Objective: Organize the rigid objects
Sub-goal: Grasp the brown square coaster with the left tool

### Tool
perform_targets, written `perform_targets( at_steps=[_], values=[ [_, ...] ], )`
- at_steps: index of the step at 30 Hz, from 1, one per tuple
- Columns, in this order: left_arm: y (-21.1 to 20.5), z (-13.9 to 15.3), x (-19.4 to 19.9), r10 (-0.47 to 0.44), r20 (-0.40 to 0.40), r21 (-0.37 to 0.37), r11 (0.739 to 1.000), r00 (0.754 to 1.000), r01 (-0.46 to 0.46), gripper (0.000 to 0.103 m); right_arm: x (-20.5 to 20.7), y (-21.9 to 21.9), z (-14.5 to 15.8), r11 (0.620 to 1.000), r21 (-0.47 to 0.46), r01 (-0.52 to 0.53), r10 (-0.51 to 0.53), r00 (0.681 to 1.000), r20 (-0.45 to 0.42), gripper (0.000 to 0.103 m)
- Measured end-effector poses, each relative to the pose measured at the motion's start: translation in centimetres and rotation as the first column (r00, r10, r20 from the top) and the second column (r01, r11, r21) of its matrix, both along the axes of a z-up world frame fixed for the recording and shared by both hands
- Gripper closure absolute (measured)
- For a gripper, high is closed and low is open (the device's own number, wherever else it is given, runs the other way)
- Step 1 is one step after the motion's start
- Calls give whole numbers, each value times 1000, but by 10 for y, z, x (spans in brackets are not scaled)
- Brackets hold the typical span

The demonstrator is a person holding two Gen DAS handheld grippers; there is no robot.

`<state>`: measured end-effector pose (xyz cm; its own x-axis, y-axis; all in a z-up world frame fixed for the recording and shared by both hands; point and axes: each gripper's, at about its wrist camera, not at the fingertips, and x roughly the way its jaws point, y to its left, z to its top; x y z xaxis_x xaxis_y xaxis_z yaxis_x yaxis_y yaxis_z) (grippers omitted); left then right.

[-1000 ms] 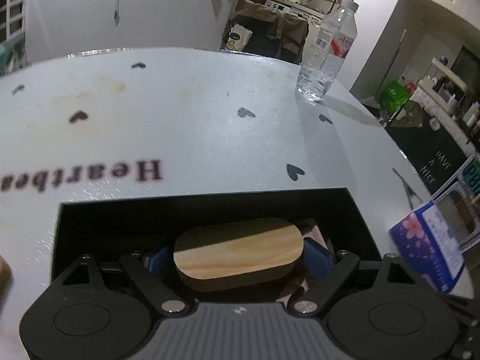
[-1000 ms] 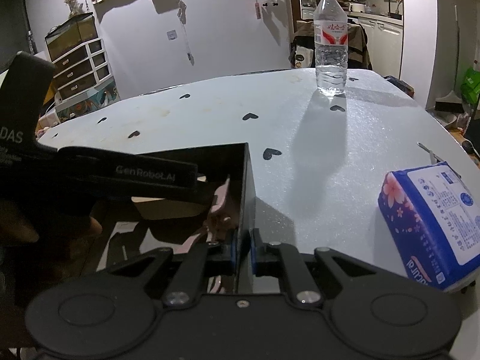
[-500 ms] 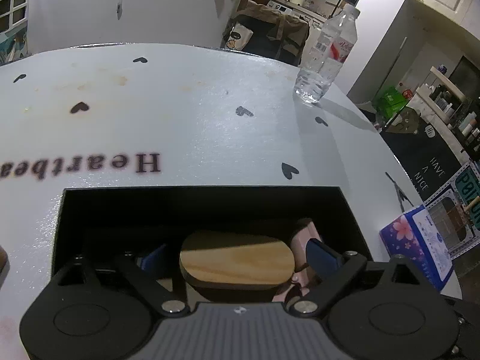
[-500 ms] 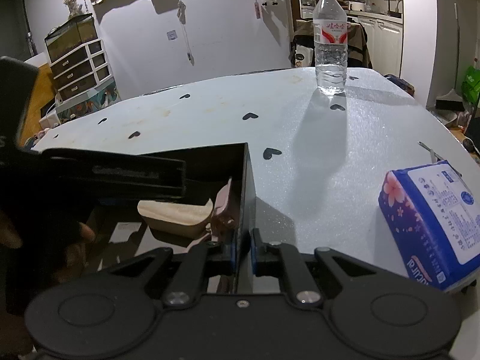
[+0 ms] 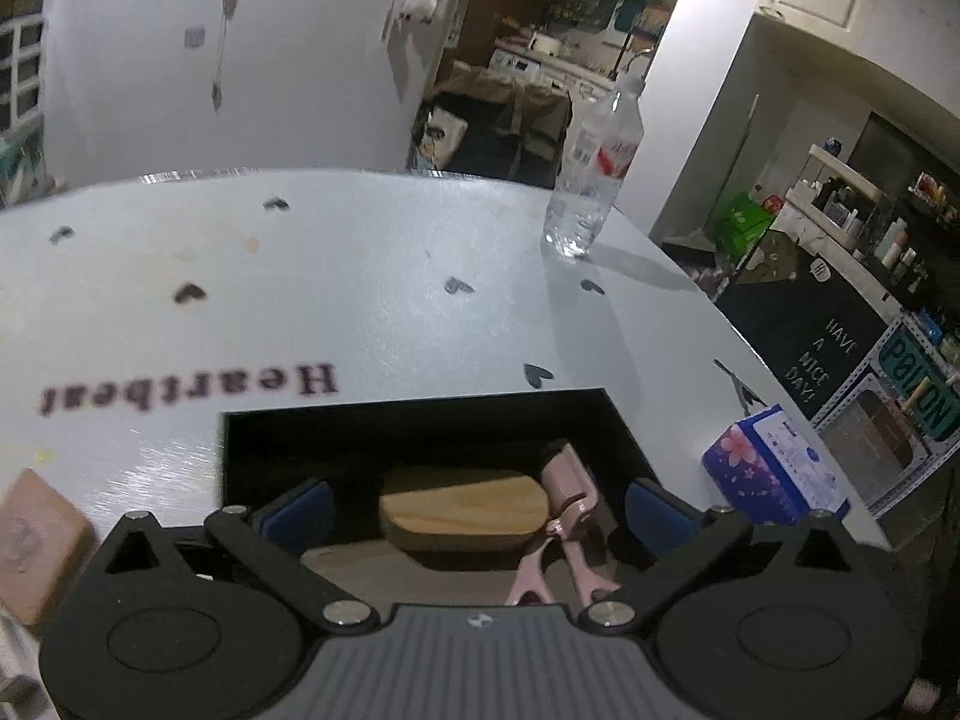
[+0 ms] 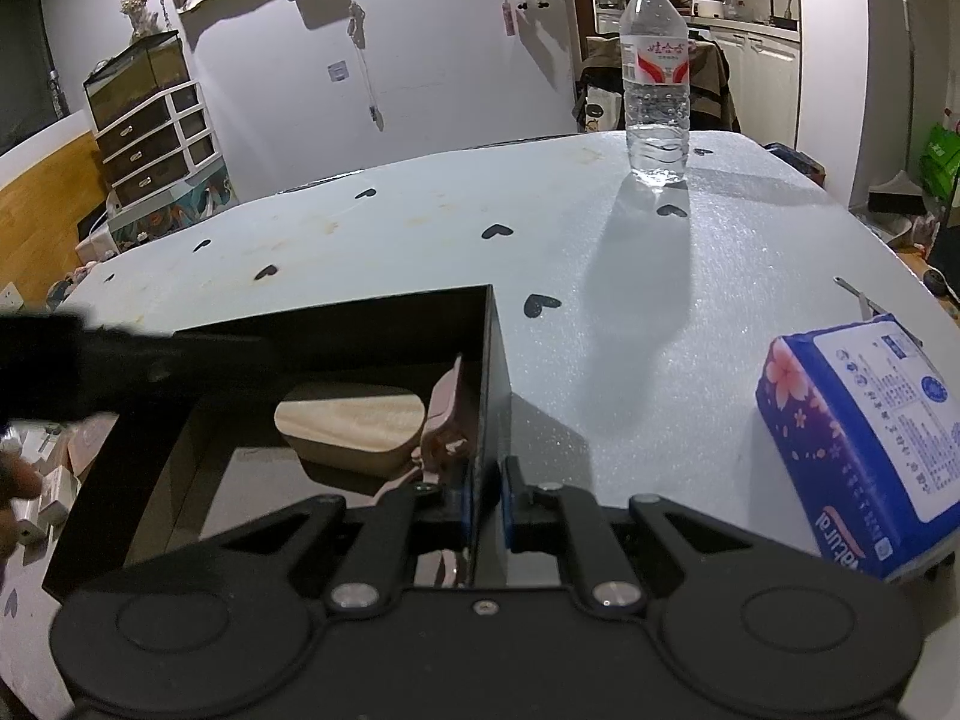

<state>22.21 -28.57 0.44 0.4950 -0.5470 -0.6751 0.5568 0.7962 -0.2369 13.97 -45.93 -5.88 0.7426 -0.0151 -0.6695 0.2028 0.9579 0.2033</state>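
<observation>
**Two wrist views over one box**

Both fisheye cameras look forward and downward along their tools, close above the black box [image 5: 420,420] [image 6: 492,360]. The left faces its inside squarely; the right straddles its right wall. Both share the table [image 5: 360,300] [image 6: 690,330] and water bottle [image 5: 591,180] [image 6: 654,78].

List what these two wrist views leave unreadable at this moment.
- Black box floor, right wrist view: near part hidden behind the right claw.
- Pink tool, left wrist view: handles cut off by the left claw body.
- Pinkish block, left wrist view: blurred, cut by the left edge.
- Tissue pack print: too small.
</observation>
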Motion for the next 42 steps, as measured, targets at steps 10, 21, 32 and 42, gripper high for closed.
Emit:
perform_targets(
  at_steps=[10, 21, 32, 42],
  values=[
    [58, 7, -29, 35, 116, 10, 999, 993, -37, 0, 0, 0, 0, 1000, -2, -2, 2, 1000, 2, 93],
    [123, 0, -29, 186, 130, 6, 982, 974, -188, 0, -1, 2, 1, 1000, -16, -3, 3, 1000, 4, 93],
    [152, -24, -9, 184, 203, 102, 973, 962, -208, 3, 0, 6, 2, 1000, -26, 3, -3, 1000, -1, 93],
    [172, -55, 57, 122, 135, 215, 965, 983, -150, 17, 2, 8, 2, 999, -31, 16, -17, 1000, -7, 93]
  ],
)
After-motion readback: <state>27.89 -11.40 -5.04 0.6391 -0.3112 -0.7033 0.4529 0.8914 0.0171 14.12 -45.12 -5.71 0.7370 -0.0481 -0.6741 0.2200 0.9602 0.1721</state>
